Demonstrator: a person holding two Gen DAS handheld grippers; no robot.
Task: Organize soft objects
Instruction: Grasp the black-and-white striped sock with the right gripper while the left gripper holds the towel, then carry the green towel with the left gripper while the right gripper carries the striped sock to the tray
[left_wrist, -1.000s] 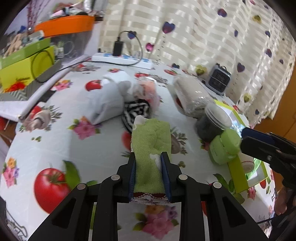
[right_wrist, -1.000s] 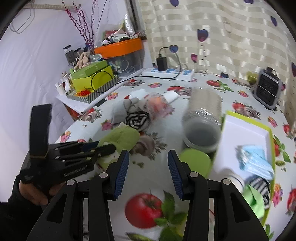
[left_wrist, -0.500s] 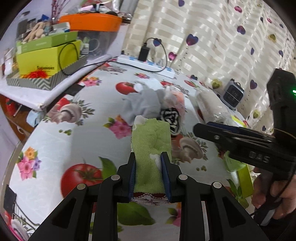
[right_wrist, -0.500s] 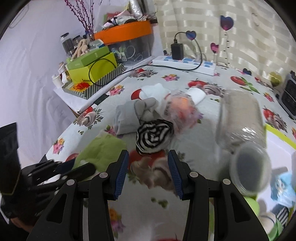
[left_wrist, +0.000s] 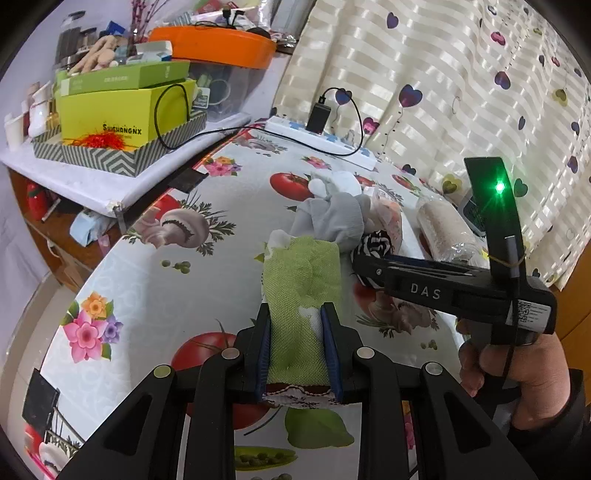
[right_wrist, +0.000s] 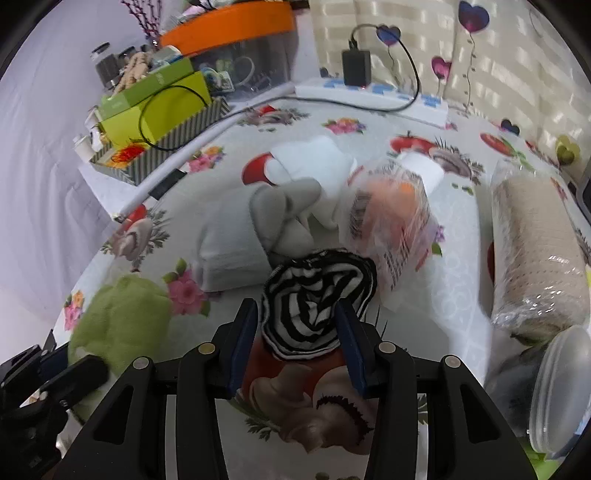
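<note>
My left gripper (left_wrist: 298, 314) is shut on a green cloth roll (left_wrist: 301, 280), held above the table; the roll also shows at the lower left of the right wrist view (right_wrist: 118, 314). My right gripper (right_wrist: 297, 314) is open, its jaws on either side of a black-and-white striped sock bundle (right_wrist: 314, 295) lying on the table, which also shows in the left wrist view (left_wrist: 376, 242). Behind it lie a grey sock (right_wrist: 280, 214), a white sock (right_wrist: 314, 158) and a clear bag with orange contents (right_wrist: 391, 218).
A wrapped beige roll (right_wrist: 535, 251) and a clear lidded jar (right_wrist: 554, 387) lie at the right. A power strip (right_wrist: 373, 96) with charger sits at the back. A side shelf holds green boxes (left_wrist: 125, 107) and an orange-lidded bin (left_wrist: 218, 44).
My right gripper has moved forward to the striped sock bundle, which now sits between its jaws. My left gripper has swung left with the green roll still in it.
</note>
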